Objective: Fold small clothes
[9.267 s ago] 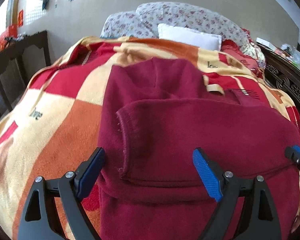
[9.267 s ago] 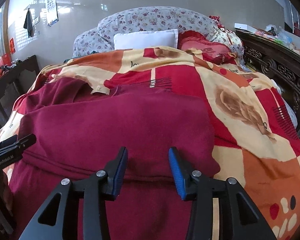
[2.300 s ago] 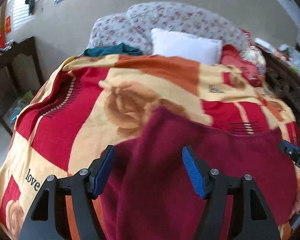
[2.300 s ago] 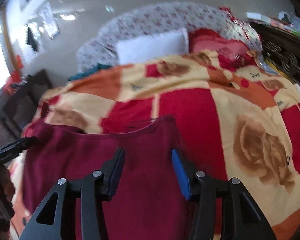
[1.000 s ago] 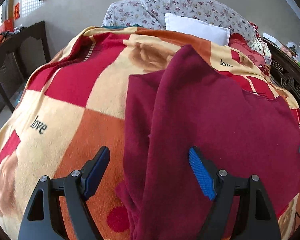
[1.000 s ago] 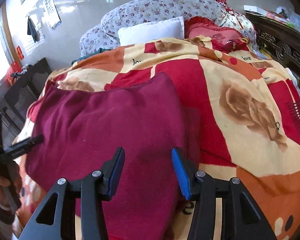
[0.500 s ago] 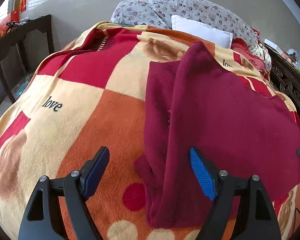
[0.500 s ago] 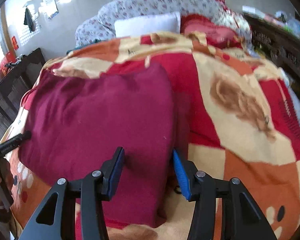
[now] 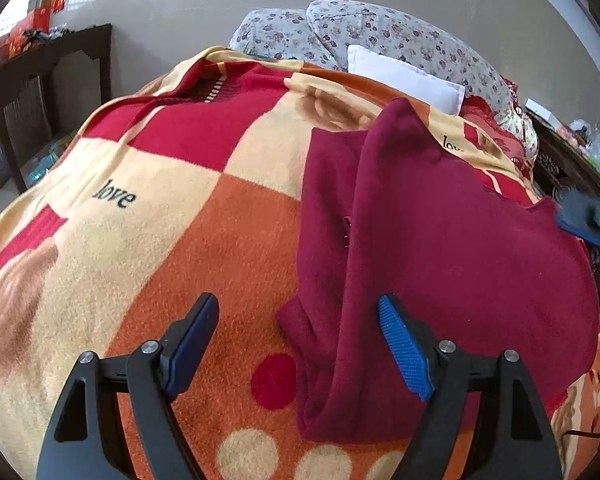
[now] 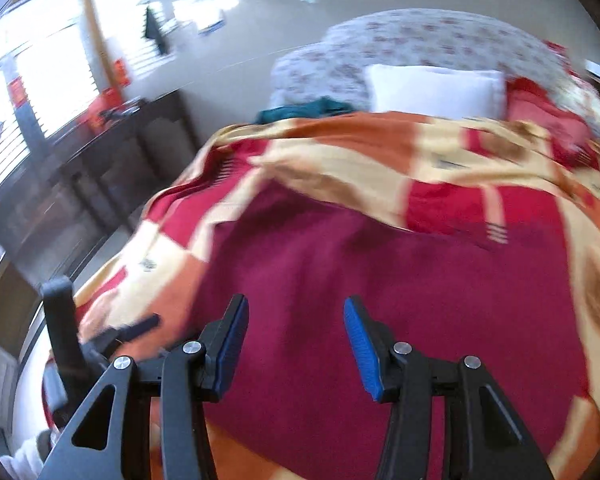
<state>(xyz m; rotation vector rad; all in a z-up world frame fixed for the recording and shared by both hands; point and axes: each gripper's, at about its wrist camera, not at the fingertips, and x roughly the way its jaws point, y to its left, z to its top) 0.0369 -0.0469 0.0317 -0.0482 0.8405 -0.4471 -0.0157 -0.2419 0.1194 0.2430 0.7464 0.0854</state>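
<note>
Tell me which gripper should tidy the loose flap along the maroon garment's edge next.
Left, probably. The left gripper is open with the maroon garment's bunched flap between its fingers. The right gripper is open over the flat middle, in a blurred view.

You've got the maroon fleece garment (image 9: 452, 248) lying folded on the bed, its left edge doubled into a long lengthwise ridge, near corner rumpled, nothing gripping it.

Blanket: red, orange and cream checked fleece blanket (image 9: 172, 184), below and ahead
Pillow: white rectangular pillow (image 9: 408, 76), far ahead
Cushion: floral-print cushion (image 9: 400, 36), behind the pillow
</note>
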